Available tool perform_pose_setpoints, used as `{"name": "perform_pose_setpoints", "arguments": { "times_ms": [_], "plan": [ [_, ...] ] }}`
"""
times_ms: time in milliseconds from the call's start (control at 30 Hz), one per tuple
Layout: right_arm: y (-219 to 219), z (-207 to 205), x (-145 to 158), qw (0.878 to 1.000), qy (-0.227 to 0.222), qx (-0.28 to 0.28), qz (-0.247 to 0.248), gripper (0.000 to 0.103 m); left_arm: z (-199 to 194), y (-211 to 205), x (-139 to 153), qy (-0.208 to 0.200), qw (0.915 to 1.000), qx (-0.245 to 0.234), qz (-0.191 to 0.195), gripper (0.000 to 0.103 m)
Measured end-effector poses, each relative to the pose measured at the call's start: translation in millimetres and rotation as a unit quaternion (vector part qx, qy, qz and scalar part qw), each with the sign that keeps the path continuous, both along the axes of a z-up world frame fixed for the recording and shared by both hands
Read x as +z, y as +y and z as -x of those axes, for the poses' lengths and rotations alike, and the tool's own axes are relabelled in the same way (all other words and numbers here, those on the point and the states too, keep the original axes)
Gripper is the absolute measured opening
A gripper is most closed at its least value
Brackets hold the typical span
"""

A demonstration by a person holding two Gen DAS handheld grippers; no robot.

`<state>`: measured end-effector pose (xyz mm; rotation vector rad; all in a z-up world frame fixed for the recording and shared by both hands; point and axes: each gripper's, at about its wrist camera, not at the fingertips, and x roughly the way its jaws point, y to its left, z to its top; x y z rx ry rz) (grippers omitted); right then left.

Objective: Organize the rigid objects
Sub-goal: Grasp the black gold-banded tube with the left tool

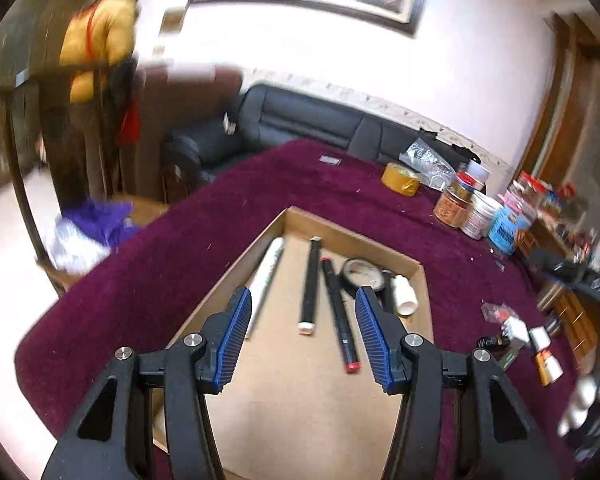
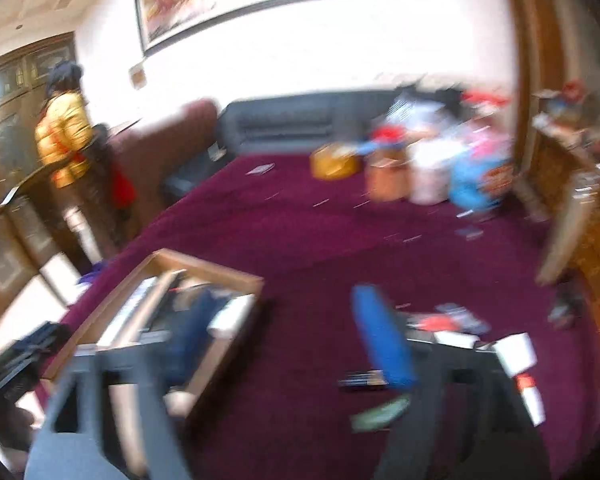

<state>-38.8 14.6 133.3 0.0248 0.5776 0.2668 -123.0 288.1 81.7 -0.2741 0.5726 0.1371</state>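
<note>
A shallow cardboard box [image 1: 300, 392] lies on the maroon cloth. In it lie a white tube [image 1: 265, 280], a black marker with white ends [image 1: 310, 286], a black marker with red ends [image 1: 339, 316], a roll of black tape [image 1: 360, 278] and a white cylinder [image 1: 405, 295]. My left gripper [image 1: 303, 300] is open and empty above the box. The right wrist view is heavily blurred. My right gripper [image 2: 288, 316] looks open and empty, over the cloth just right of the box [image 2: 216, 276]. Small loose items [image 2: 452, 328] lie to its right.
Jars and tubs [image 1: 476, 212] and a yellow tape roll [image 1: 400, 179] stand at the table's far right. Small boxes and bottles [image 1: 528, 344] lie right of the box. A dark sofa [image 1: 308, 120] is behind the table. A person in yellow [image 1: 96, 40] stands far left.
</note>
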Motion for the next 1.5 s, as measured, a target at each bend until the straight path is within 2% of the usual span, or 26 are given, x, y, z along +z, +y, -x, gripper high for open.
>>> {"name": "perform_pose_setpoints", "arguments": {
  "times_ms": [67,100,233,367,500,600,700,833,1000,1133,1167,1200,1333,1433,1500],
  "plan": [
    [-25.2,-1.4,-4.1,0.999,0.004,-0.034,0.006,0.089,5.7,-25.2,5.1,-0.009,0.9994,-0.033,-0.009,0.056],
    [-44.1,-4.5,-10.0,0.999,0.021,-0.050,-0.002,0.089,6.5,-36.7,6.3,-0.009,0.9984,-0.055,-0.005,0.057],
    [-108.9,-9.0,-36.7,0.990,0.070,-0.101,-0.068,0.089,3.6,-78.0,6.2,0.013,0.9913,-0.131,-0.003,0.057],
    [-156.4,-5.7,-63.3,0.981,0.074,-0.152,-0.094,0.089,-7.0,-114.2,0.5,0.057,0.9803,-0.189,0.011,0.057],
    [-193.2,-0.7,-82.9,0.973,0.056,-0.198,-0.103,0.089,-20.6,-152.9,-10.4,0.104,0.9657,-0.237,0.019,0.057],
    [-215.7,6.9,-94.4,0.968,0.045,-0.220,-0.116,0.089,-32.1,-186.2,-17.6,0.129,0.9563,-0.262,-0.006,0.057],
    [-230.3,4.5,-99.1,0.961,0.062,-0.220,-0.155,0.089,-48.3,-213.3,-25.3,0.144,0.9478,-0.284,-0.022,0.057],
    [-227.2,4.0,-100.0,0.964,0.066,-0.207,-0.155,0.089,-86.8,-237.6,-34.9,0.157,0.9398,-0.297,-0.059,0.057],
    [-227.6,1.3,-103.3,0.965,0.071,-0.195,-0.159,0.089,-124.0,-266.1,-54.2,0.172,0.9170,-0.338,-0.124,0.055],
    [-232.6,0.0,-108.1,0.962,0.083,-0.195,-0.175,0.089,-136.0,-285.2,-67.7,0.183,0.8994,-0.361,-0.164,0.037],
    [-233.6,-0.9,-108.8,0.961,0.084,-0.196,-0.176,0.089,-137.8,-288.2,-69.7,0.182,0.8974,-0.365,-0.167,0.032],
    [-234.1,-0.9,-109.3,0.961,0.086,-0.196,-0.178,0.089,-139.2,-290.6,-69.7,0.180,0.8967,-0.369,-0.165,0.031],
    [-233.0,-1.7,-110.7,0.961,0.090,-0.194,-0.176,0.089,-125.9,-295.4,-68.3,0.180,0.8915,-0.383,-0.163,0.015],
    [-231.2,-2.8,-111.3,0.961,0.095,-0.191,-0.173,0.089,-112.4,-293.1,-64.8,0.185,0.8894,-0.388,-0.157,0.013],
    [-229.7,-3.1,-111.8,0.962,0.098,-0.189,-0.171,0.089,-107.2,-291.6,-61.0,0.181,0.8932,-0.382,-0.153,0.014]
  ]
}}
